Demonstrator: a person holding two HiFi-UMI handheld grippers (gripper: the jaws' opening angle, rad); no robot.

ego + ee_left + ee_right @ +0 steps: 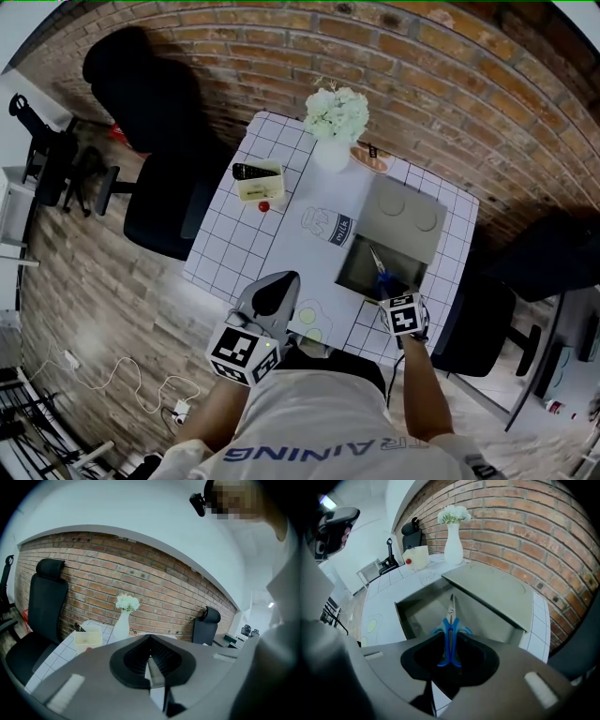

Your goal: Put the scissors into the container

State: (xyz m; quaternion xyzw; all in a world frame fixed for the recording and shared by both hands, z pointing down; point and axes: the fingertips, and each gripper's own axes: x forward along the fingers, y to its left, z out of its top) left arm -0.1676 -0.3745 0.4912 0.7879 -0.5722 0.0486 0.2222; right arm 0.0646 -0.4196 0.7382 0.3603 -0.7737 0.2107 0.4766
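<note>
The scissors (379, 268) have blue handles (449, 641) and short steel blades. My right gripper (449, 637) is shut on the handles, with the blades pointing forward and down into the open grey container (412, 616). In the head view this gripper (390, 292) hovers at the near edge of the container (349, 274), at the table's right side. The container's lid (403, 220) lies flipped back behind it. My left gripper (279, 283) hangs over the table's front edge, shut and holding nothing; in its own view the left gripper (150, 638) has its pads together.
A white vase of flowers (333, 127) stands at the table's far edge, with a copper dish (370, 160) beside it. A cream box holding a black remote (259, 181) sits at the far left. Black office chairs (159, 202) flank the table. A brick wall (154, 588) lies behind.
</note>
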